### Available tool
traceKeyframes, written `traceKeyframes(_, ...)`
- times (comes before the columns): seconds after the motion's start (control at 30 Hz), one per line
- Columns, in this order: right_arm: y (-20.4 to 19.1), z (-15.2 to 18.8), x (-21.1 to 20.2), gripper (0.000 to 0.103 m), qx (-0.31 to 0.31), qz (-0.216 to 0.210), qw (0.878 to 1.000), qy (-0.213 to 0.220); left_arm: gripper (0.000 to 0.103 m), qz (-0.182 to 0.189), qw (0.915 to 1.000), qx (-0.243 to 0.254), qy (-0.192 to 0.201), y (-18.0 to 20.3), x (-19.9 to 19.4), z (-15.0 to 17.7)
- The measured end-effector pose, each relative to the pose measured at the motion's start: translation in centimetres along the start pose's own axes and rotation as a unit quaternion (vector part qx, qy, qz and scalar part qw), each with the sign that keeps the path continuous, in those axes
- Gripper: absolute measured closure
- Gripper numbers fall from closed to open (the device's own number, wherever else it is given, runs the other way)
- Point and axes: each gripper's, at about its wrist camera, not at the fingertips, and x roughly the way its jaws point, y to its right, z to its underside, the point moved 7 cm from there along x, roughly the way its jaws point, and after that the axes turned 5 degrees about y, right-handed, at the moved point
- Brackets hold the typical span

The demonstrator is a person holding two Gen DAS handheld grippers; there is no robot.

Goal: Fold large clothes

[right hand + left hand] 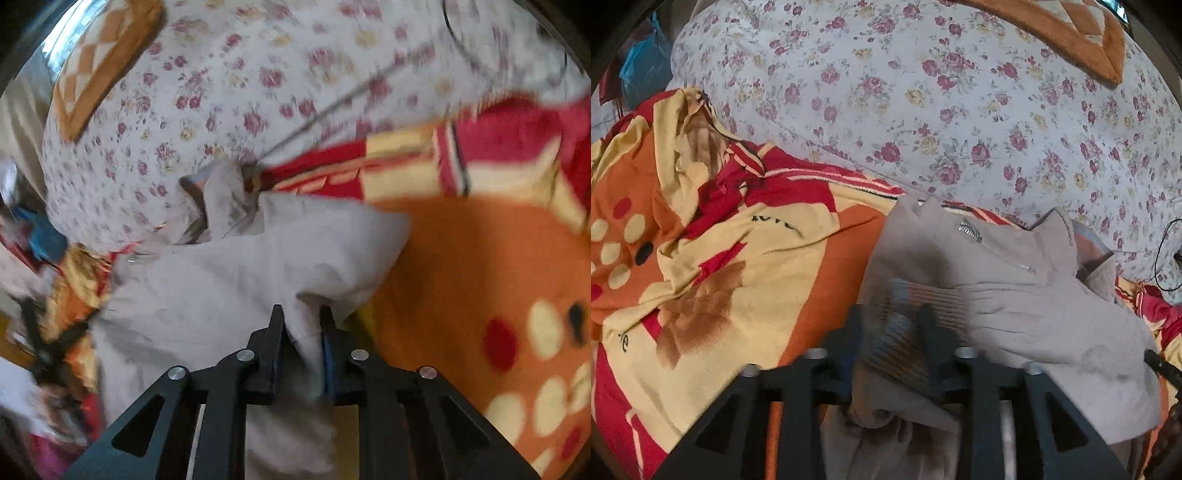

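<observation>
Left wrist view: the left gripper (892, 332) has its jaws pinching the ribbed striped cuff (916, 314) of the beige jacket (1015, 295), and cloth bunches behind the fingers. The jacket lies on the orange, red and yellow blanket (738, 240), on the near side of the flowered bedsheet (960, 110). Its zipper (990, 247) runs away from the cuff toward the collar, near the sheet's edge.

In the right wrist view the right gripper (301, 332) has its jaws pressed on a fold of the same jacket's plain cloth, with the garment spreading away toward the sheet.

The likely trouble: the cuff is thick and springy, so it may slip out if pulled hard. The right-hand pinch seems to hold only a thin fold, which could drag one layer and leave a crooked crease. The soft blanket may also ruck up beneath.

I judge the jacket's long axis to run from the grippers toward the flowered sheet, collar end farthest.
</observation>
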Motion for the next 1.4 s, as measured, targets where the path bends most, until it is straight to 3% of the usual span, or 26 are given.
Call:
traceKeyframes(0.03, 0.1, -0.1, -0.4, 0.099, -0.021, 0.029, 0.999, 0.014, 0.046, -0.005, 1.0, 0.002, -0.001, -0.1, 0.2, 0.1)
traceKeyframes(0.1, 1.4, 0.4, 0.4, 0.098, -0.06, 0.107, 0.992, 0.017, 0.044, -0.013, 0.9999, 0.002, -0.005, -0.2, 0.4, 0.3)
traceKeyframes(0.17, 1.9, 0.7, 1.0, 0.098, -0.047, 0.091, 0.995, 0.003, 0.044, -0.01, 0.9999, -0.006, 0.001, -0.3, -0.3, 0.1)
traceKeyframes(0.3, 1.4, 0.3, -2.8, 0.089, -0.031, 0.074, 0.996, 0.029, 0.043, -0.02, 0.9989, 0.005, 0.043, 0.1, -3.2, -0.9)
traceKeyframes(0.37, 0.4, 0.3, -4.4, 0.079, -0.042, 0.058, 0.997, 0.031, 0.041, -0.017, 0.9978, 0.008, 0.064, 0.7, -4.7, -1.4)
traceKeyframes(0.43, -1.2, 1.0, -5.4, 0.061, -0.066, 0.041, 0.997, 0.028, 0.035, -0.008, 0.9969, 0.005, 0.079, 1.3, -5.7, -1.4)
traceKeyframes(0.47, -1.9, 1.4, -5.6, 0.06, -0.079, 0.034, 0.996, 0.026, 0.032, -0.002, 0.9966, 0.004, 0.082, 1.8, -6.0, -1.3)
traceKeyframes(0.6, -4.1, 3.8, -4.8, 0.061, -0.117, 0.023, 0.993, 0.004, 0.032, -0.003, 0.9973, 0.036, 0.063, 3.5, -5.2, 0.6)
traceKeyframes(0.73, -3.5, 6.4, -1.9, 0.063, -0.174, 0.093, 0.98, -0.022, 0.032, -0.038, 0.9959, 0.075, 0.033, 4.3, -2.7, 2.5)
traceKeyframes(0.8, -2.8, 7.4, -0.9, 0.063, -0.182, 0.098, 0.978, -0.033, 0.032, -0.045, 0.9958, 0.077, 0.02, 4.4, -1.8, 3.2)
traceKeyframes(0.97, -2.4, 6.8, -2.6, 0.062, -0.155, 0.082, 0.984, -0.023, 0.03, -0.05, 0.9955, 0.077, 0.023, 4.6, -1.7, 3.3)
traceKeyframes(1.17, -3.7, 4.4, -4.6, 0.059, -0.129, 0.065, 0.989, 0.032, 0.03, -0.058, 0.9942, 0.088, 0.021, 5.0, -0.7, 3.3)
traceKeyframes(1.4, -3.2, 3.8, 0.1, 0.058, -0.136, 0.106, 0.985, 0.005, 0.028, -0.065, 0.9932, 0.095, 0.018, 4.9, 0.0, 3.2)
